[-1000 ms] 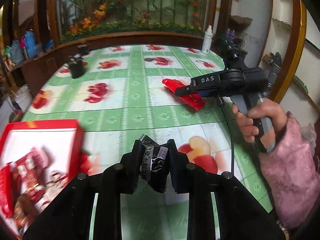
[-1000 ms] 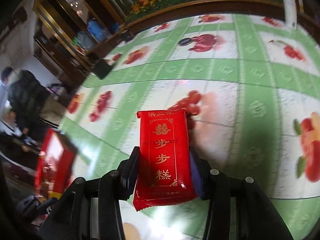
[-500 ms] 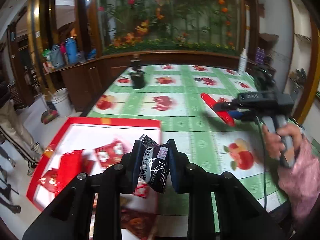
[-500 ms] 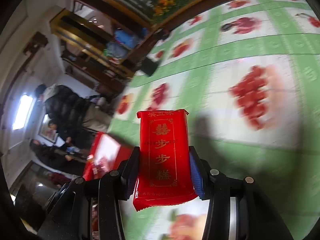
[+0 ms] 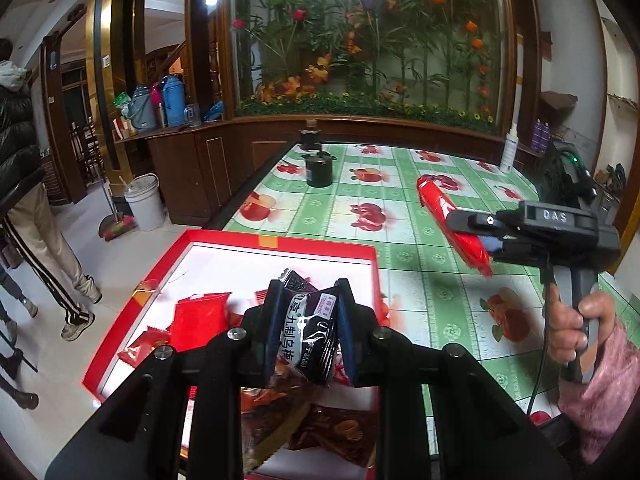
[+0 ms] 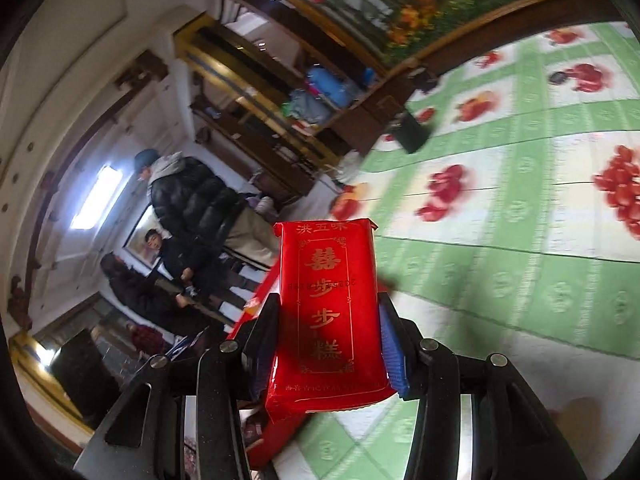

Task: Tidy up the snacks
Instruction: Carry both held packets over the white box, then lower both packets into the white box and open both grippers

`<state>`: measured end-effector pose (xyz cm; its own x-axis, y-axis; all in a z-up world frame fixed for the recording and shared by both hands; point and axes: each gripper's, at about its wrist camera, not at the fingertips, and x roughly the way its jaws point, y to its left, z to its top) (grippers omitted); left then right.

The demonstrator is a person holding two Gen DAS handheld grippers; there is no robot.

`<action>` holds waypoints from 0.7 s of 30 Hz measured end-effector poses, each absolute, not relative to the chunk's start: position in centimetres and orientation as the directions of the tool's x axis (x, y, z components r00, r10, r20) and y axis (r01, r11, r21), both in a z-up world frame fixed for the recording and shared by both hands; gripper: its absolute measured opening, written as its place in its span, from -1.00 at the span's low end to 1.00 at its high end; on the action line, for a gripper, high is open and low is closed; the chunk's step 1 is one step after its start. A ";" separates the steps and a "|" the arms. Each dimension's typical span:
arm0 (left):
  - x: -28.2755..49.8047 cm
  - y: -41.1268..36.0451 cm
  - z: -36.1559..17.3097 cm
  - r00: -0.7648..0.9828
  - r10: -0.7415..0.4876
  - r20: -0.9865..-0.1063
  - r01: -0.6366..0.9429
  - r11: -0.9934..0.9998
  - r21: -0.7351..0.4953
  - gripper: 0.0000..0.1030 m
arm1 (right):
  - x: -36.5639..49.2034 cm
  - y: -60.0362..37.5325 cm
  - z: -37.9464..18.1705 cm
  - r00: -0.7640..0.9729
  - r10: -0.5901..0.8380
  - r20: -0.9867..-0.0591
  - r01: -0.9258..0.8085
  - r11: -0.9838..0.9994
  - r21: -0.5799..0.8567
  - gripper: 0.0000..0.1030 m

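Two snack packets were in the grippers' grip — the left gripper (image 5: 307, 326) pinched a crumpled black packet (image 5: 310, 336) with white lettering above the red box (image 5: 276, 243), whose white inside held red sachets (image 5: 198, 316), while the right gripper (image 6: 326, 344) clamped a red packet (image 6: 328, 308) with gold characters, held in the air over the green fruit-print tablecloth (image 5: 404, 236) — the person's hand (image 5: 576, 328) in a pink sleeve (image 5: 600, 392) gripped its handle
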<state>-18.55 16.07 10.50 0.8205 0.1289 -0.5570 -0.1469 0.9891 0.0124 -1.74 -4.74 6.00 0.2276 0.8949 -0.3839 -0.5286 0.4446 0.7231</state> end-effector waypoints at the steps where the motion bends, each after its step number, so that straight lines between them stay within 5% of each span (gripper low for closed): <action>1: -18.6 16.3 10.5 0.820 0.130 -0.557 -0.150 0.989 0.010 -0.56 | -2.2 -4.1 6.1 0.214 0.901 -0.377 -0.539 0.431 0.724 -0.10; 21: -18.3 23.7 8.3 0.782 0.190 -0.594 -0.269 0.962 -0.045 -0.55 | -6.9 7.4 4.0 0.077 0.936 -0.344 -0.575 0.323 0.752 -0.10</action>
<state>-18.26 23.74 8.34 0.7819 0.1903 -0.5937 -0.2686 0.9622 -0.0454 -6.95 7.45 4.00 0.0767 0.9359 -0.3437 -0.5747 0.3232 0.7518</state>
